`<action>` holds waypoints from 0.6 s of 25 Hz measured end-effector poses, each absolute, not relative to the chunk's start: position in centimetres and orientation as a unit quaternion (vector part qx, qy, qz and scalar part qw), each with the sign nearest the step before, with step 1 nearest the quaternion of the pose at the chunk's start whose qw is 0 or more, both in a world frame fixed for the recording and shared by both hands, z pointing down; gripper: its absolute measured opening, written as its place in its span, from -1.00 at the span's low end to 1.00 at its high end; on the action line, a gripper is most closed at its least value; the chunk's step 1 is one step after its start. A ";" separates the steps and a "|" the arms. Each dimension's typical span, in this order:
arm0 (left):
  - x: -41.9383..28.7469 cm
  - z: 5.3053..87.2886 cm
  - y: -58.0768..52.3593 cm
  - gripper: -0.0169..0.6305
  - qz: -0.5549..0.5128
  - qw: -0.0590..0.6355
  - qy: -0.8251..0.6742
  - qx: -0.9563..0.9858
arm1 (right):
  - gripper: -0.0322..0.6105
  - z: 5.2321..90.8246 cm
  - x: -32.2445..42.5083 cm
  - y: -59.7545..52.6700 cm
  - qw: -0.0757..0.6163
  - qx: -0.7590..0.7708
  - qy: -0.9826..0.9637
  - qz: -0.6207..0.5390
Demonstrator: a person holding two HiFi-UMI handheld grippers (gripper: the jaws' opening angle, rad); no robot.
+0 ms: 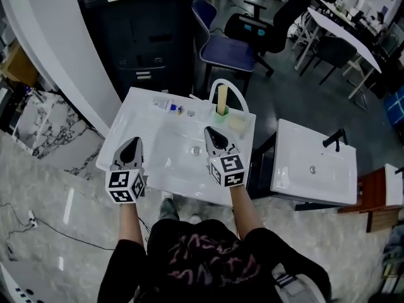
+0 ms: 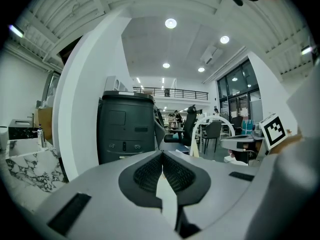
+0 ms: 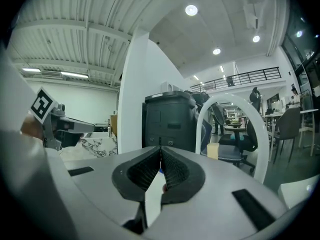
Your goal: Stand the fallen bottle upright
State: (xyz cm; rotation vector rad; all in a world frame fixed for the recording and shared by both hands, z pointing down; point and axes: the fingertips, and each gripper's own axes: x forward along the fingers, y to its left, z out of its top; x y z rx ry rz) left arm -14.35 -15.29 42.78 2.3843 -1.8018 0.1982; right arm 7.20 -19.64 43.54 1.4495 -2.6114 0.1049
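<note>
While both claws are closed with nothing between their jaws, the left claw [image 1: 133, 141] hovers over the near left corner of the white worktop [image 1: 142, 128] and the right claw [image 1: 209, 131] over its middle. The small bottle [image 1: 168, 106] lies on its side by the far edge, left of an upright wooden block [image 1: 221, 98].

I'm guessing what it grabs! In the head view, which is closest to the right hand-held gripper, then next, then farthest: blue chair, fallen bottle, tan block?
1. tan block, just ahead.
2. fallen bottle, ahead-left on the sink.
3. blue chair, beyond the sink.
</note>
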 end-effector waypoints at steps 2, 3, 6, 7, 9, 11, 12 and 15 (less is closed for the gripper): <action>-14.6 43.2 -16.6 -0.90 0.068 0.077 -0.593 0.798 | -0.86 43.8 6.9 -20.7 0.080 0.489 -0.868 0.038; -14.8 43.3 -17.4 -0.90 0.069 0.078 -0.590 0.801 | -0.86 44.0 6.7 -21.2 0.082 0.492 -0.866 0.039; -15.4 43.7 -19.9 -0.90 0.073 0.079 -0.579 0.808 | -0.86 44.6 5.8 -23.1 0.087 0.499 -0.861 0.045; -15.7 44.0 -20.7 -0.90 0.075 0.081 -0.575 0.810 | -0.86 44.8 5.6 -23.7 0.089 0.502 -0.859 0.048; -15.9 44.7 -22.3 -0.90 0.078 0.087 -0.567 0.815 | -0.86 45.4 5.3 -24.9 0.093 0.507 -0.855 0.053; -16.1 45.3 -23.8 -0.90 0.080 0.092 -0.561 0.819 | -0.86 46.0 4.9 -26.1 0.097 0.511 -0.852 0.057; -16.2 45.6 -24.5 -0.90 0.082 0.094 -0.558 0.821 | -0.86 46.3 4.7 -26.7 0.099 0.513 -0.851 0.059; -16.4 46.7 -26.6 -0.90 0.096 0.093 -0.543 0.829 | -0.86 47.4 3.9 -28.1 0.105 0.517 -0.847 0.067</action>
